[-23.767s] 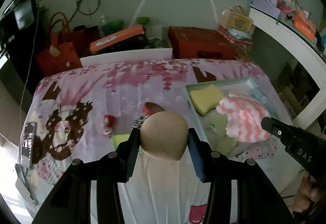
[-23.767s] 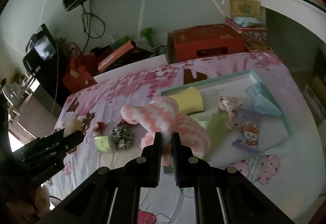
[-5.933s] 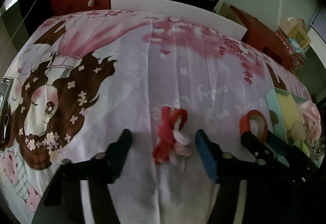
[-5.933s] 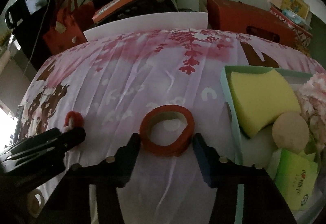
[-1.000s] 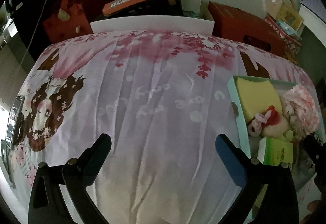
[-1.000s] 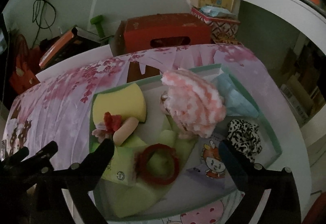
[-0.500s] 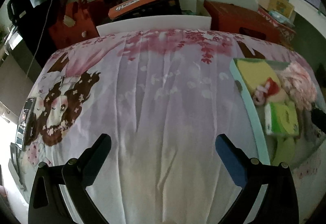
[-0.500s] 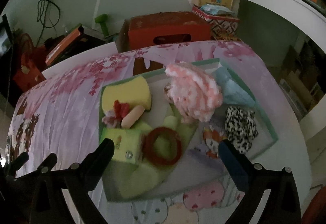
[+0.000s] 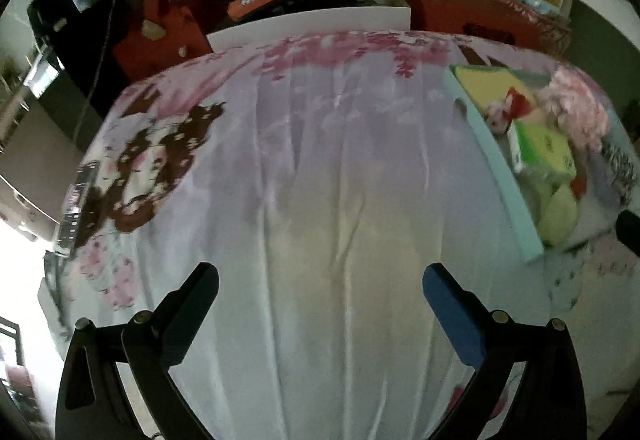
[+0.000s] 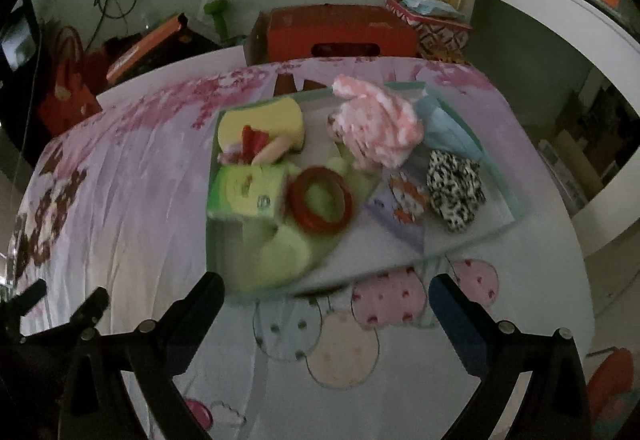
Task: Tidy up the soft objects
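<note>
The soft things sit heaped in the pale green tray [image 10: 496, 176] on the pink printed bedsheet [image 9: 320, 160]: a yellow sponge [image 10: 264, 118], pink knit bundle [image 10: 378, 124], red ring [image 10: 320, 204], leopard-print scrunchie [image 10: 454, 188]. The left gripper [image 9: 320, 294] and right gripper [image 10: 326, 304] both gape wide, empty.

A teal tray [image 10: 498, 176] rests on the bedsheet [image 9: 320, 200].
</note>
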Demonstrator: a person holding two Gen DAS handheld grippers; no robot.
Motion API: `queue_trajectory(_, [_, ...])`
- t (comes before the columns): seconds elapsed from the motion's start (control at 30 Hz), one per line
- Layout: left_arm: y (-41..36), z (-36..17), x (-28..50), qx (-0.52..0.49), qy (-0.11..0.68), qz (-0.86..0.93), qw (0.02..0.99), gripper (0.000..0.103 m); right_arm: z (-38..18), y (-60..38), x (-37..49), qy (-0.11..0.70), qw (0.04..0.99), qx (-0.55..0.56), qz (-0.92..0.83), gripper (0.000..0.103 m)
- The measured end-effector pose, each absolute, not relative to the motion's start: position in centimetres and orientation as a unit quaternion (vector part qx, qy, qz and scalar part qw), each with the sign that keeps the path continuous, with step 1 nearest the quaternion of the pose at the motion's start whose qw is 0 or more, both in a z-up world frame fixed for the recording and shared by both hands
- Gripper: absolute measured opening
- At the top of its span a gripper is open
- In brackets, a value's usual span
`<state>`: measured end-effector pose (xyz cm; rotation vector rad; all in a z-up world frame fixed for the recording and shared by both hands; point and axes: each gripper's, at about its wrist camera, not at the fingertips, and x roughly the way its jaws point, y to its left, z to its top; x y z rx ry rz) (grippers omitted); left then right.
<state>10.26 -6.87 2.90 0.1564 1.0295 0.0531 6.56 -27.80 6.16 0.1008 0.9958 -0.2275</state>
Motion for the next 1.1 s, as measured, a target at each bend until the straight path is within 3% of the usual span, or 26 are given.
queue_trajectory(0.77, [-3.6,0.5,5.4,0.074,0.503,0.028,0.861,0.102,3.4,-23.5,2.1,0.458,0.885,0.038,-0.072,0.103])
queue_trajectory(1.1, [-4.2,0.7,4.5,0.086,0.473,0.025,0.877,0.102,2.6,-23.0,1.8,0.445,0.892,0.028,-0.08,0.103])
